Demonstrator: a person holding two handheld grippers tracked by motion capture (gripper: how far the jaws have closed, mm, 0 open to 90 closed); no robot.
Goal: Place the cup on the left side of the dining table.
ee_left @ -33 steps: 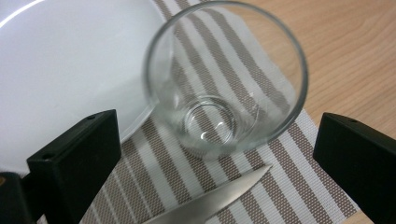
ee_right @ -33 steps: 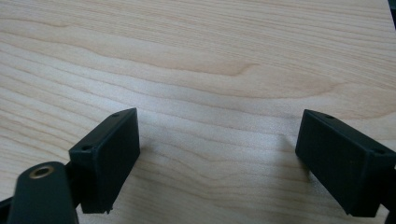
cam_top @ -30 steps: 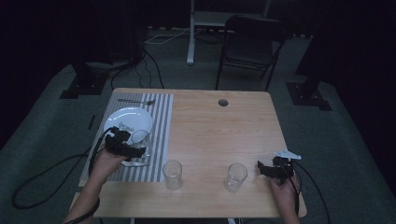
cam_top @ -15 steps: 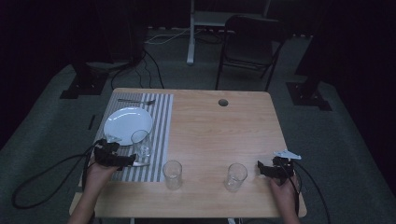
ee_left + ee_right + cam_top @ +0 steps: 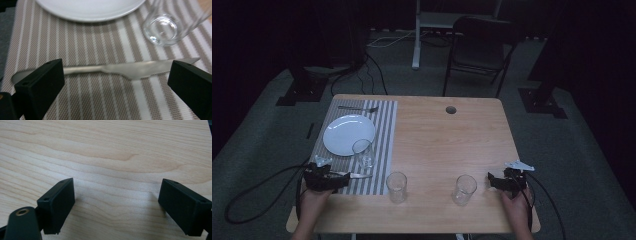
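Note:
A silver knife (image 5: 130, 70) lies flat on the striped placemat (image 5: 82, 45), crossing the gap between the wide-apart jaws of my left gripper (image 5: 115, 82), which stands open just above it. From above, the knife (image 5: 356, 175) sits at the placemat's near edge with the left gripper (image 5: 334, 177) at its handle end. A white plate (image 5: 348, 134) and an empty glass (image 5: 363, 152) rest on the placemat (image 5: 384, 150) beyond the knife. My right gripper (image 5: 492, 180) is open and empty over bare wood (image 5: 112, 157) near the table's right front.
Two more empty glasses (image 5: 396, 186) (image 5: 464, 189) stand near the front edge between the grippers. A fork (image 5: 357, 107) lies at the placemat's far end. The table (image 5: 447, 145) has a cable hole (image 5: 450, 109). A chair (image 5: 479, 47) stands behind it.
My left gripper has drawn back from beside the plate and glass toward the near left edge of the placemat. The right gripper has stayed put.

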